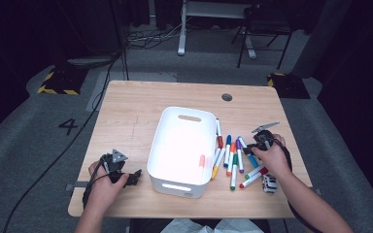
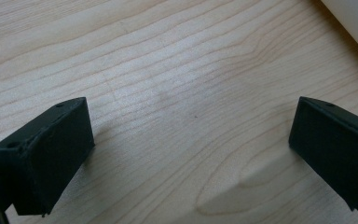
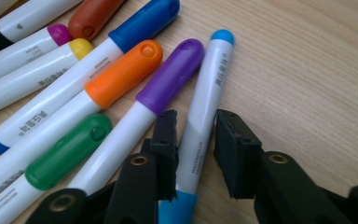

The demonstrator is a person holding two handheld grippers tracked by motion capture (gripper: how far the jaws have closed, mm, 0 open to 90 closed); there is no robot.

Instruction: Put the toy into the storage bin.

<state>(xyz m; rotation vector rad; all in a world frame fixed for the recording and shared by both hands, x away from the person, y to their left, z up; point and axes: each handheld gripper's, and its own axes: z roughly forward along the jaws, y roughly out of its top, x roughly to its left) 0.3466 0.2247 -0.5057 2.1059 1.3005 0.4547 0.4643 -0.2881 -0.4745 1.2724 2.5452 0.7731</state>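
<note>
Straddling the light-blue marker [image 3: 200,126] at the edge of the marker pile, just right of the white bin [image 1: 182,150], your right claw [image 3: 196,154] is part open, not yet pinching. Closing crooked could catch the purple marker [image 3: 154,102] too. Your left claw [image 2: 191,154] gapes wide over bare desk [image 2: 177,70], left of the bin. Glare hides the bin's inside.

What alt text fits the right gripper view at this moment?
Black tongs straddle a white marker with light blue ends lying on the wooden table, jaws not clearly pressing it. Purple-capped, orange-capped and green-capped markers lie alongside.
</note>
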